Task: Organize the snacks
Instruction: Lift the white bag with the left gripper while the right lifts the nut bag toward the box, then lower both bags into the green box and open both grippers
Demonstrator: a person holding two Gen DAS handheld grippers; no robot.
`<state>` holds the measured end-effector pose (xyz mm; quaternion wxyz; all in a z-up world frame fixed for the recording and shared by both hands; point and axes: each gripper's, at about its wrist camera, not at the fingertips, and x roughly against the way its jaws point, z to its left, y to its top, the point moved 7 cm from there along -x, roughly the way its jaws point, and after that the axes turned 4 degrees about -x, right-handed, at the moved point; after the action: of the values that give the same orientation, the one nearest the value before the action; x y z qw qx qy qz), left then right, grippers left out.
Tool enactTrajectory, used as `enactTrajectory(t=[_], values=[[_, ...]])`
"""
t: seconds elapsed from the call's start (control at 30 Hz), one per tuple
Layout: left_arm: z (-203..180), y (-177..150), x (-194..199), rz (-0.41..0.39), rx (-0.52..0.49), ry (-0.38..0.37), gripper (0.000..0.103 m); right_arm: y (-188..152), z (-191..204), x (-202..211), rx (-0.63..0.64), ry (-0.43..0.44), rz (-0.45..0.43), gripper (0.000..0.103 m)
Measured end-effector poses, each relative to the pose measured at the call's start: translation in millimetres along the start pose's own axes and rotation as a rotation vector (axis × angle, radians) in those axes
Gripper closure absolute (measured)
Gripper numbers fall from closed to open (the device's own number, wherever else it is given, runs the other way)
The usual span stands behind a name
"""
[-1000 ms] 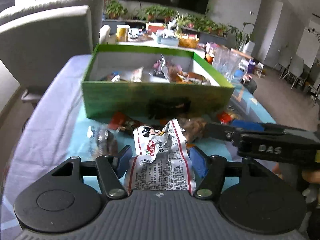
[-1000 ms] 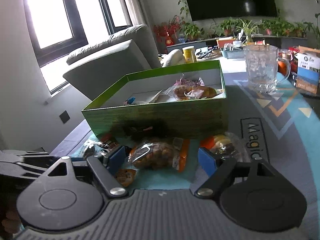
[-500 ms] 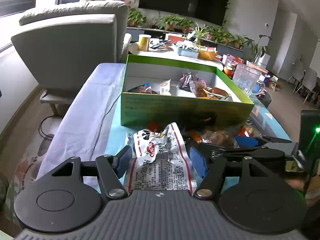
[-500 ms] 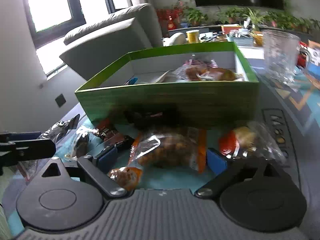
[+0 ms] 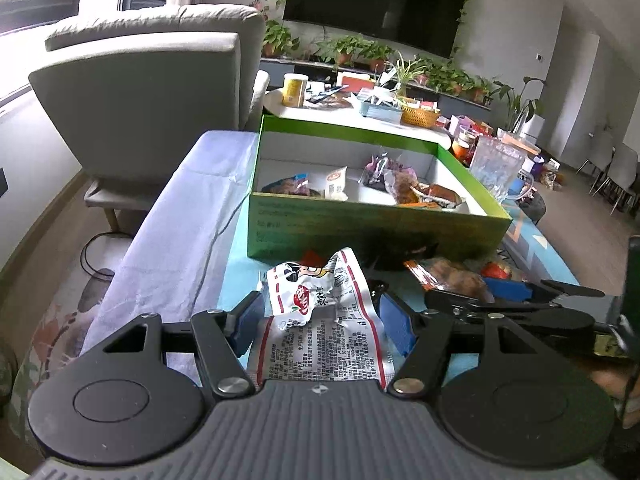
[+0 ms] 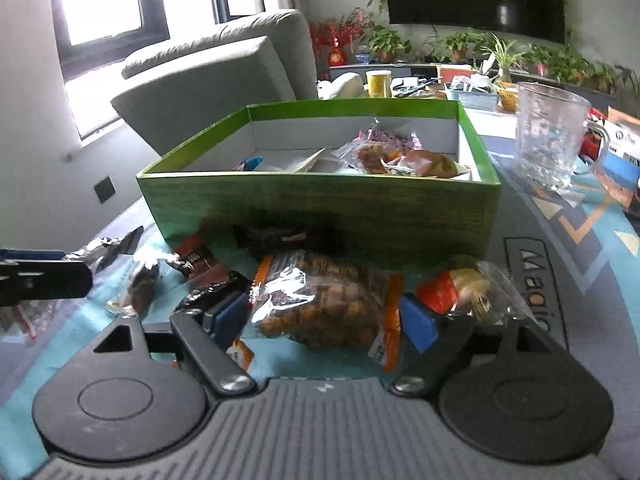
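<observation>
My left gripper (image 5: pixel 322 320) is shut on a white and red snack packet (image 5: pixel 320 320) and holds it above the table, in front of the green box (image 5: pixel 360 232). The box holds several wrapped snacks (image 5: pixel 404 188). My right gripper (image 6: pixel 324 320) has its jaws around a clear orange-edged bag of brown snacks (image 6: pixel 324 304) lying on the mat in front of the green box (image 6: pixel 320 204); the pads sit at the bag's sides. The right gripper also shows in the left wrist view (image 5: pixel 512 300).
Loose packets lie before the box: a dark wrapper (image 6: pixel 204 276), a clear one (image 6: pixel 136 288), an orange-yellow one (image 6: pixel 468 292). A glass mug (image 6: pixel 548 144) stands right of the box. A grey armchair (image 5: pixel 152 92) is at the left, a cluttered round table (image 5: pixel 360 108) behind.
My left gripper has risen and pulled back with the white packet, so the box's inside shows more. My right gripper has moved forward and its jaws now flank the orange-edged bag.
</observation>
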<state>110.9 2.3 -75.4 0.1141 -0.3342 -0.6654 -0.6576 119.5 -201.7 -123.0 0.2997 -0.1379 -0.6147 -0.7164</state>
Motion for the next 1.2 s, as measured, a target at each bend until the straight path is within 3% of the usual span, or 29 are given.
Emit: enactTrajectory(t=[0.2, 0.53, 0.87, 1.2], values=[[-5, 14, 5, -0.038, -0.018, 0.0, 0.042, 20, 3, 31, -0.014, 0.031, -0.09, 0.042], [-13, 72, -3, -0.134, -0.043, 0.021, 0.042, 97, -18, 62, -0.047, 0.019, -0.285, 0.042], [-10, 103, -44, -0.123, -0.053, 0.049, 0.042, 97, -9, 23, -0.027, 0.02, -0.241, 0.042], [4, 99, -90, -0.067, -0.041, 0.051, 0.042, 99, -19, -16, -0.04, -0.03, -0.207, 0.042]])
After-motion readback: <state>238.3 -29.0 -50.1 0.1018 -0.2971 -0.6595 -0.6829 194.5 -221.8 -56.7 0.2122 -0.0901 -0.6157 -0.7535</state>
